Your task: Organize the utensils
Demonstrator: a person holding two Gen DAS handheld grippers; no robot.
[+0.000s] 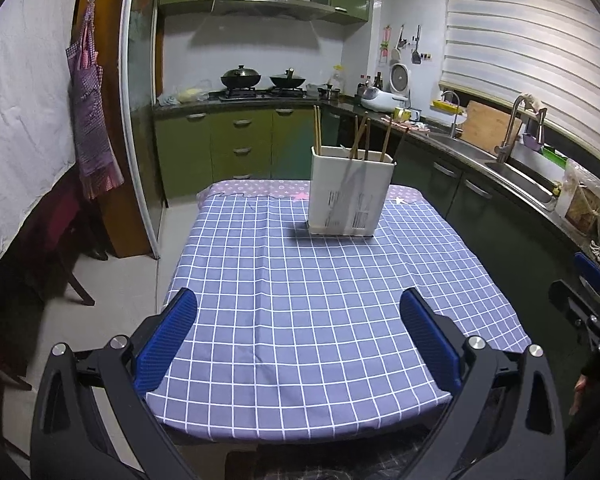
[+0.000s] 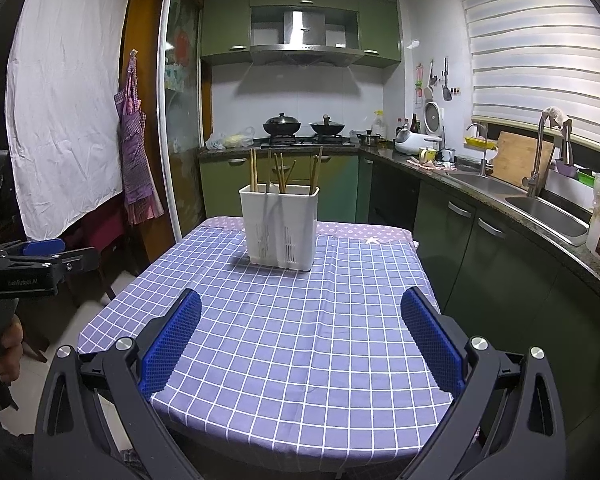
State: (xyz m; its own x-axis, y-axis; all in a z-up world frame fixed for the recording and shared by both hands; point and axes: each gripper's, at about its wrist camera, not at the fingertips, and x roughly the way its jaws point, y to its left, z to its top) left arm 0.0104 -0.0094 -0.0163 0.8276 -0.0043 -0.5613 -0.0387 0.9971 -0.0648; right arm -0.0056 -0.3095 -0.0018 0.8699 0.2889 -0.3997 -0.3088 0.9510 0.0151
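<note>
A white utensil holder [image 1: 350, 196] [image 2: 279, 227] stands upright toward the far end of the table. Several wooden chopsticks [image 1: 362, 134] [image 2: 281, 172] stick up out of it. My left gripper [image 1: 298, 312] hangs open over the near edge of the table, nothing between its blue pads [image 1: 166, 346]. My right gripper [image 2: 300, 314] is open too, above the near edge, its blue pads [image 2: 172, 344] empty. In the right wrist view the left gripper's body [image 2: 24, 264] shows at the far left, held by a hand [image 2: 8, 352]. Both grippers are well short of the holder.
The table carries a purple checked cloth [image 1: 312, 300] [image 2: 300, 320]. A kitchen counter with a sink [image 2: 548, 210] and faucet [image 1: 512, 128] runs along the right. Green cabinets [image 1: 240, 148] and a stove with pots [image 2: 300, 126] are behind. A chair [image 1: 72, 248] and an apron [image 1: 92, 120] are on the left.
</note>
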